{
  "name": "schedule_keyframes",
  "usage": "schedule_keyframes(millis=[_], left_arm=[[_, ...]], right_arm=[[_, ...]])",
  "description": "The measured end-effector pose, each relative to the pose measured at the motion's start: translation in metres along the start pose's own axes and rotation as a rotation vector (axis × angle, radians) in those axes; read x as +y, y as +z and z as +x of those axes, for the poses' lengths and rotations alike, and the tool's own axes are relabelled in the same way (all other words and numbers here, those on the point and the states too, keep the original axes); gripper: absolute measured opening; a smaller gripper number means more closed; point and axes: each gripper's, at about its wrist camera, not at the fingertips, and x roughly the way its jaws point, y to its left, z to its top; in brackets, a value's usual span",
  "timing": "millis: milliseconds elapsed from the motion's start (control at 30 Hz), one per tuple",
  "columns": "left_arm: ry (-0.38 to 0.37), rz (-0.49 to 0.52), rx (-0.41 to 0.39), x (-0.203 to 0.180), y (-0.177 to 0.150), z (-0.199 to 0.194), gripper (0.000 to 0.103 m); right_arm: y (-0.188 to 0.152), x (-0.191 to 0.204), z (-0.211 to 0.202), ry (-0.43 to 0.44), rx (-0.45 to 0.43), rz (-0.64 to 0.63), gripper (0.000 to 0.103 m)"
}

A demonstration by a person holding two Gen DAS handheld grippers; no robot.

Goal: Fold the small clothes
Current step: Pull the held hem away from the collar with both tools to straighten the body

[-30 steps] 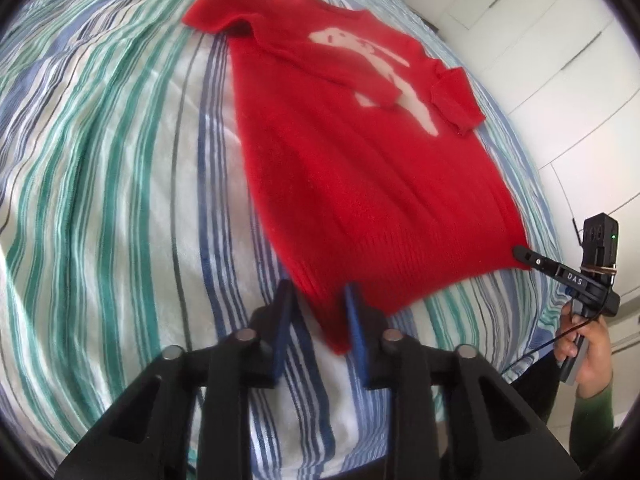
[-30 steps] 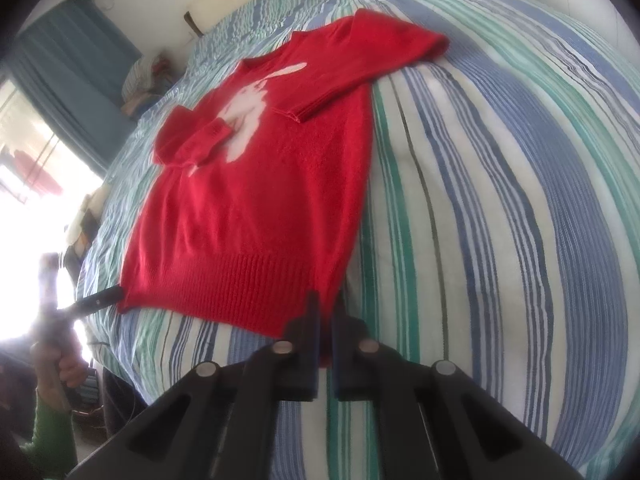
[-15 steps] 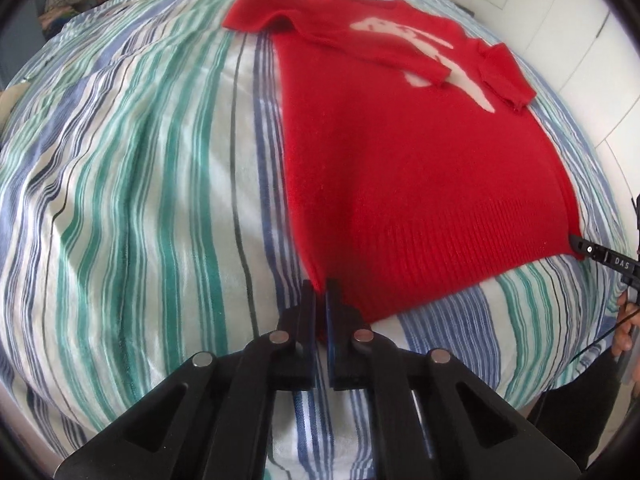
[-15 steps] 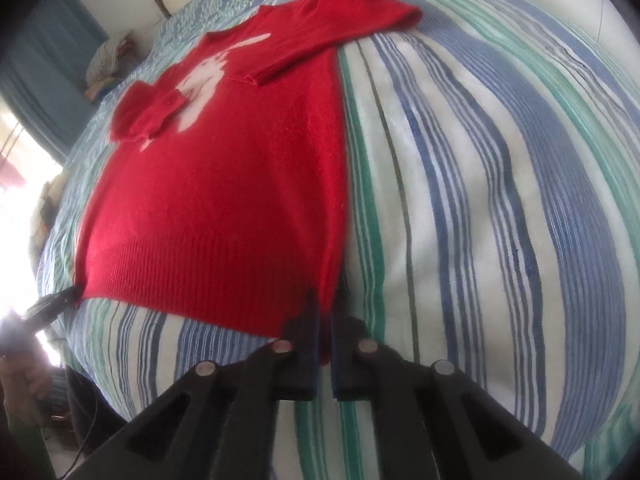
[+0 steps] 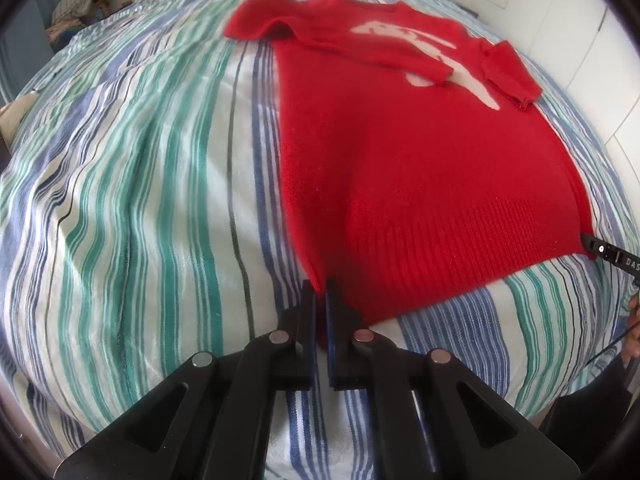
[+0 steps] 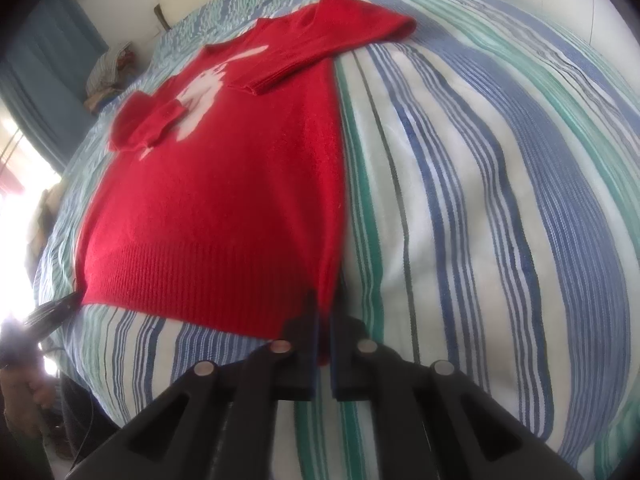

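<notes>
Partly hidden sweater (image 5: 420, 168) hem corners, pinched between fingers (image 5: 308, 312)

Only one bit of lettering I can read from here: white capitals "DAS" on the black body of the right gripper (image 5: 612, 254), seen at the right edge of my left wrist view, running off the frame, so the word may be cut short. A small white ring mark sits on the same black bar, nearer its tip. The pale figure on the chest of the red sweater (image 5: 420, 140) is a picture, not letters, as far as I can tell. Right wrist view: nothing legible.
</notes>
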Motion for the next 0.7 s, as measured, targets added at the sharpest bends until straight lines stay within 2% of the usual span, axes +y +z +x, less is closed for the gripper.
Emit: schedule_keyframes(millis=[100,300,533,667,700], left_arm=[[0.027,0.022,-0.011,-0.005,-0.001,0.000,0.003],[0.171,0.125,-0.068,-0.028,-0.009,0.003,0.003],[0.212,0.134,-0.094,-0.031,-0.012,-0.002,0.004],[0.271,0.173,-0.112,-0.039,-0.015,-0.006,0.013],[0.292,0.182,-0.118,-0.040,-0.016,-0.008,0.023]], right_arm=[[-0.001,0.000,0.000,-0.006,-0.003,-0.006,0.003],[-0.002,0.005,0.002,-0.029,-0.023,-0.032,0.001],[-0.010,0.013,-0.002,-0.083,-0.076,-0.074,0.002],[-0.011,0.013,-0.005,-0.087,-0.094,-0.086,0.004],[-0.012,0.012,-0.006,-0.082,-0.102,-0.084,0.006]])
